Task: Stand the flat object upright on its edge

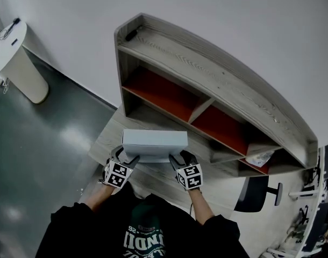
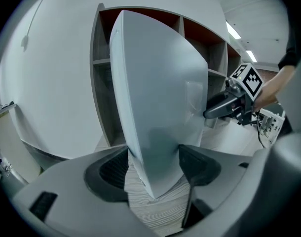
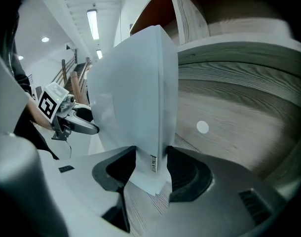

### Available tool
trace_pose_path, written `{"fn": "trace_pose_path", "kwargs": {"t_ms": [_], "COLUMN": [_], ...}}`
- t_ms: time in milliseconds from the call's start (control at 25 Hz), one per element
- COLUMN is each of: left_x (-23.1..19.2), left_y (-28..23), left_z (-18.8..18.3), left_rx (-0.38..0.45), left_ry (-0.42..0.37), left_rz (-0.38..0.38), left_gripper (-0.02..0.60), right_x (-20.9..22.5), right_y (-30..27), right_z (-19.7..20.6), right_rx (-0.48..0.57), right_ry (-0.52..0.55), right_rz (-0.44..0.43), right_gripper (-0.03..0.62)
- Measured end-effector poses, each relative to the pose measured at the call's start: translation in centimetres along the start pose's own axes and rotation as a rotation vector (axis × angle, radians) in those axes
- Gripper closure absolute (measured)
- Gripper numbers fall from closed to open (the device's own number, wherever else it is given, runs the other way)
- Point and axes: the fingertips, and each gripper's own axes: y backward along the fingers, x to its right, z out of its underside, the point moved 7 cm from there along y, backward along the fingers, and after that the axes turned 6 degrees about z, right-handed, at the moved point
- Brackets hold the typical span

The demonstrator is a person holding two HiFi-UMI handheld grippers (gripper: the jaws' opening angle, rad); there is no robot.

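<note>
Because the pale grey, flat rectangular box [image 1: 155, 141] is broad in its faces and thin through its depth, it will probably be light and fairly stiff, like smooth cardboard. Its plain surfaces look slick, so a light pinch could let it slide or swing. Once set on a narrow edge it will likely tip easily, and it should be kept steady until it balances.

The short ends look like the best places to hold it, one at each side with the pinch across the thin dimension, and that is how it is held. The left gripper [image 2: 153, 164] has its jaws closed on one end, dark pads pressed to both broad faces. The right gripper [image 3: 151, 169] grips the opposite end the same way, beside a small printed label on the narrow edge.

The box sits between the two grippers over the pale wood-grain tabletop [image 1: 106, 137], in front of the grey wooden shelf unit with red back panels [image 1: 207, 74]. A lower corner of the box shows against the wood grain in both gripper views. Whether it touches the tabletop cannot be told.

By count there is one box, two grippers, one shelf unit and one tabletop. A single pale packet [image 1: 259, 157] lies in a lower compartment at the shelf's right end.
</note>
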Motion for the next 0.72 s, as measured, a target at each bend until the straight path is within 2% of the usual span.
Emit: {"fn": "trace_pose_path", "kwargs": {"t_ms": [160,720], "left_x": [-0.2,-1.4], "left_y": [0.3,1.2], "left_z": [0.4,0.8], "left_rx": [-0.004,-0.017], "left_ry": [-0.040,-0.088], "left_rz": [0.018,0.122], "left_gripper": [0.268,0.296], "right_x": [-0.4,-1.6], "right_y": [-0.1,0.0], "right_z": [0.5,1.2], "right_rx": [0.004,-0.004], "right_ry": [0.008,-0.038], "right_rz": [0.025,0.081], "right_gripper": [0.381,0.381]}}
